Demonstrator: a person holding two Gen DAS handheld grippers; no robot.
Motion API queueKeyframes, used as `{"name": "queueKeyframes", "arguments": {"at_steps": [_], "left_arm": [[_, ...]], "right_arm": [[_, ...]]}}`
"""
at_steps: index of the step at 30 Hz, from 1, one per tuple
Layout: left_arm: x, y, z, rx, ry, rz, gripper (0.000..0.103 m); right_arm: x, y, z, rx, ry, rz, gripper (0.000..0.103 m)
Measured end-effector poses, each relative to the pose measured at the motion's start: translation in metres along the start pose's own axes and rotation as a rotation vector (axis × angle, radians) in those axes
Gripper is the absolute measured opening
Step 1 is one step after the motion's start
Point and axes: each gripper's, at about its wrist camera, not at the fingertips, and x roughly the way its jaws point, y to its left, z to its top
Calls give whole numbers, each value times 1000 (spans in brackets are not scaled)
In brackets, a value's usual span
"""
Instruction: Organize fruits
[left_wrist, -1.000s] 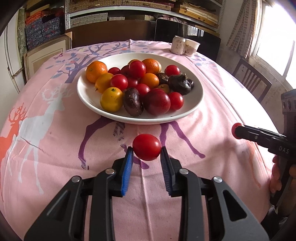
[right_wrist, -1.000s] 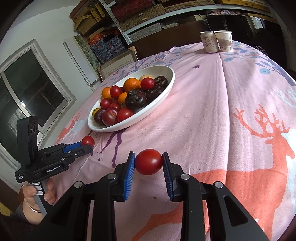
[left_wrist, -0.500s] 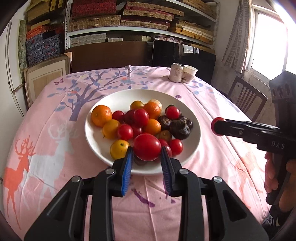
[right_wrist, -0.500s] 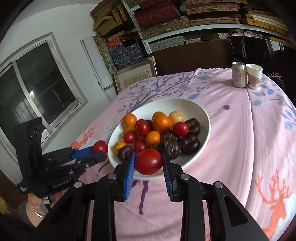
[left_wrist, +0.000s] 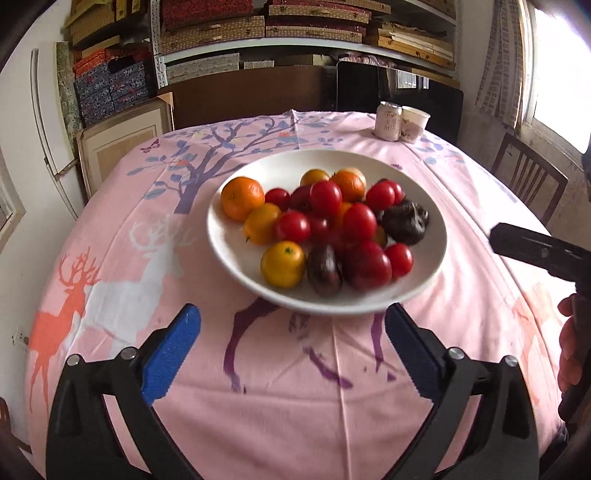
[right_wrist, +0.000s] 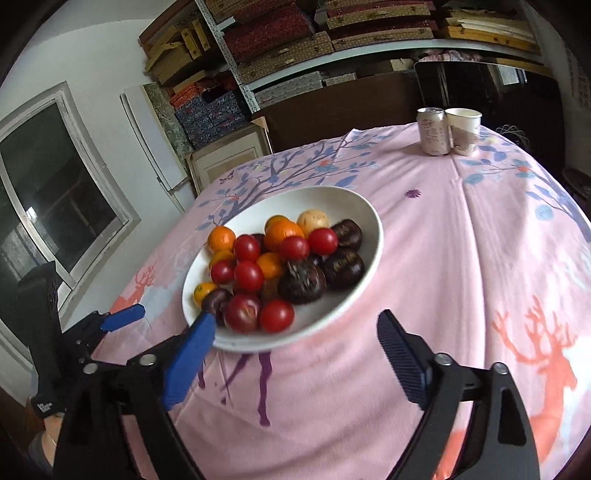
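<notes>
A white bowl (left_wrist: 229, 254) (right_wrist: 332, 199) on the pink deer-print tablecloth (left_wrist: 280, 398) holds several red tomatoes (left_wrist: 360, 221), oranges (left_wrist: 242, 195) and dark purple fruits (left_wrist: 404, 221). My left gripper (left_wrist: 291, 317) hovers at the bowl's near rim; its jaws are opening, with nothing between them. My right gripper (right_wrist: 295, 321) hangs over the bowl's near edge; its jaws are opening too, and a red tomato (right_wrist: 276, 315) lies in the bowl just beyond them. One black finger (left_wrist: 524, 247) of the right gripper shows at the right of the left wrist view.
A drink can (left_wrist: 388, 122) and a paper cup (left_wrist: 413, 123) stand at the table's far edge. A wooden chair (left_wrist: 528, 181) is at the right. Shelves stacked with boxes (right_wrist: 280, 40) line the back wall. A hand (left_wrist: 570, 350) grips the right tool.
Both grippers rose and swung in over the bowl, each shut on a red tomato. Now both sets of jaws stand wide and the tomatoes are gone from between them.
</notes>
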Motion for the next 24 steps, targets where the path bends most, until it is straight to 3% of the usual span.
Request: {"name": "queueKeyframes", "arguments": {"at_steps": [4, 7, 9, 12, 20, 24], "left_arm": [[-28, -11, -33, -26, 30, -67, 98], [-57, -22, -50, -50, 8, -97, 98], [-82, -29, -60, -55, -36, -73, 98], [-114, -36, -71, -51, -87, 29, 98], [-186, -45, -86, -65, -154, 133, 98], [-201, -50, -83, -71, -160, 109, 98]], "right_arm": [[-23, -4, -42, 6, 73, -30, 100], [-48, 0, -61, 4, 61, -48, 100], [-68, 7, -69, -36, 27, -75, 100], [-99, 17, -75, -73, -19, -93, 100], [-162, 33, -88, -110, -110, -65, 100], [-176, 40, -93, -137, -135, -59, 100]]}}
